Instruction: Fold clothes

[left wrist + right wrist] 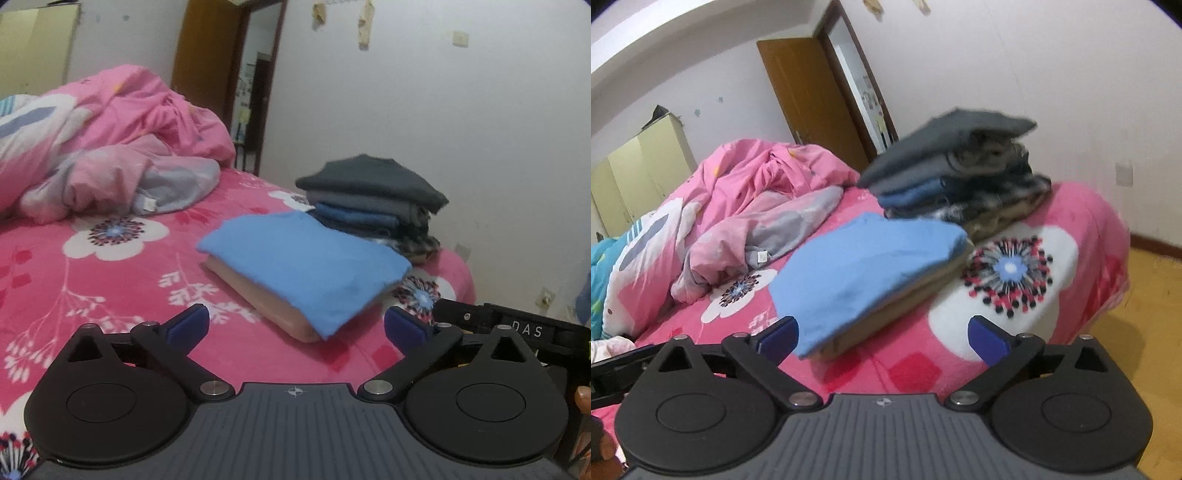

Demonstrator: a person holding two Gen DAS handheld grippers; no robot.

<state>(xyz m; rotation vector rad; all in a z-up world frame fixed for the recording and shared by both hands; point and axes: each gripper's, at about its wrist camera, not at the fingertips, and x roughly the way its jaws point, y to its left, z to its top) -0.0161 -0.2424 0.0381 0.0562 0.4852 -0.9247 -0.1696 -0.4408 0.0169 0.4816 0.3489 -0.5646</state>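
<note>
On pink floral bed [912,369], blue shirt [871,269] sits w/ clear room near edge, stack [956,173] behind; left gripper [295,326] & right gripper [882,338] wide apart, empty.

Left gripper [293,326]: black linkage arms with silver screws; blue finger pads [188,326]; ribbed grey body; crosshair mark; right gripper [882,334] alike, lettered "DAS".

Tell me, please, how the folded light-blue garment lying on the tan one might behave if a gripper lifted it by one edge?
The folded light-blue garment is probably floppy: soft cloth, so its layers would likely droop and unfold. It looks light, and might slide off the tan garment.
</note>
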